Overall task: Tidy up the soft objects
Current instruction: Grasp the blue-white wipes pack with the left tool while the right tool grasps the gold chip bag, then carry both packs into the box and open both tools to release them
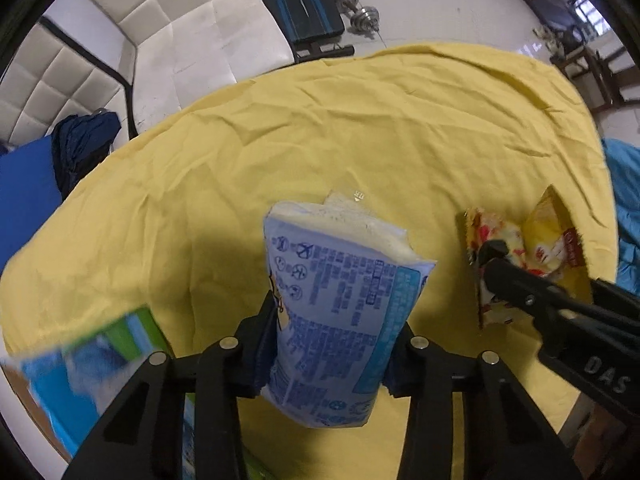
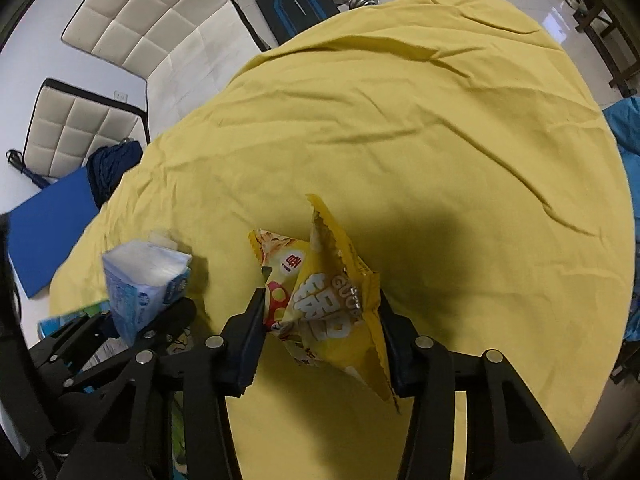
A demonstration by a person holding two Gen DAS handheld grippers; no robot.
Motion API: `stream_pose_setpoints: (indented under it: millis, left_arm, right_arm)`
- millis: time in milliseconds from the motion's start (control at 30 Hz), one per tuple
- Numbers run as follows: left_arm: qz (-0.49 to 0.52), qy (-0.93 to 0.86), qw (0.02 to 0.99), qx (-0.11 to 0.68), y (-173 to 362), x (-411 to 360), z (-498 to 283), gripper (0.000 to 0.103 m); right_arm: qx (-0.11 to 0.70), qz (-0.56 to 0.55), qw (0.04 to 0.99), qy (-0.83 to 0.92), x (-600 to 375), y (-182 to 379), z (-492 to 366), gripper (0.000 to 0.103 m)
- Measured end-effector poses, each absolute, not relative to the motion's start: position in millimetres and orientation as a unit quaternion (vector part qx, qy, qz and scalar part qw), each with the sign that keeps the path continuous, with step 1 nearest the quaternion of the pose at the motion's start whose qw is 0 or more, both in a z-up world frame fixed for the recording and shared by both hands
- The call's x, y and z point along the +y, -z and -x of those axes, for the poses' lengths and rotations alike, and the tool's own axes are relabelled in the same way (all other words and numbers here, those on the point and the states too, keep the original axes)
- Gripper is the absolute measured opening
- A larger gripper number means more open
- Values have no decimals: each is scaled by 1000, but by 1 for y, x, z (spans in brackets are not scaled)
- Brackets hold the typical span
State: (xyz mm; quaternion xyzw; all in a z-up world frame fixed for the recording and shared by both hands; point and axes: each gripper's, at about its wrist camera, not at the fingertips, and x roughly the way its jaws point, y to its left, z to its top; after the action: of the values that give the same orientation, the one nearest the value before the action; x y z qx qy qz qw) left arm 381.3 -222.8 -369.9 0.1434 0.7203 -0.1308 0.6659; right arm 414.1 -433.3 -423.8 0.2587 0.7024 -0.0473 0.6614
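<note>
Blue tissue pack (image 1: pixel 336 312), upright and open at the top, clamped between the fingers of the left gripper (image 1: pixel 332 344) above the yellow cloth (image 1: pixel 320 132). Yellow snack bag (image 2: pixel 328 304), crumpled, pinched in the jaws of the right gripper (image 2: pixel 320 340), just beside the pack over the same cloth. Blurred blue-green package (image 1: pixel 92 364) at lower left. Dumbbell (image 1: pixel 356 10) on the floor beyond.

A wrinkled yellow cloth (image 2: pixel 400 140) is covering the table. Beyond it, dumbbells (image 1: pixel 356 10) and a dark exercise bench (image 1: pixel 300 0) are resting on the floor, beside quilted white cushions (image 2: pixel 148 12).
</note>
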Motion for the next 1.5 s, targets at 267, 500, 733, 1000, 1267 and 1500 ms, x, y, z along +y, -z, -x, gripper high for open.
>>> stream_pose_setpoints:
  millis: [267, 500, 733, 1000, 1267, 1500]
  left_arm:
    - [-104, 151, 698, 692, 322, -215, -343, 39]
    - [-94, 177, 734, 649, 262, -200, -290, 39]
    - [-73, 185, 764, 614, 206, -169, -247, 39]
    - [-27, 168, 780, 602, 176, -110, -206, 39]
    - [-4, 110, 800, 590, 159, -31, -182, 39]
    - [10, 54, 815, 577, 148, 40, -177, 39]
  right_arm:
    - [691, -224, 687, 37, -418, 386, -366, 51]
    - [673, -205, 710, 23, -391, 336, -314, 51]
    - [654, -192, 732, -17, -373, 276, -255, 51]
    - [639, -179, 744, -78, -321, 225, -211, 51]
    - [635, -142, 747, -138, -236, 200, -209, 51]
    - [634, -106, 747, -168, -163, 192, -216, 51]
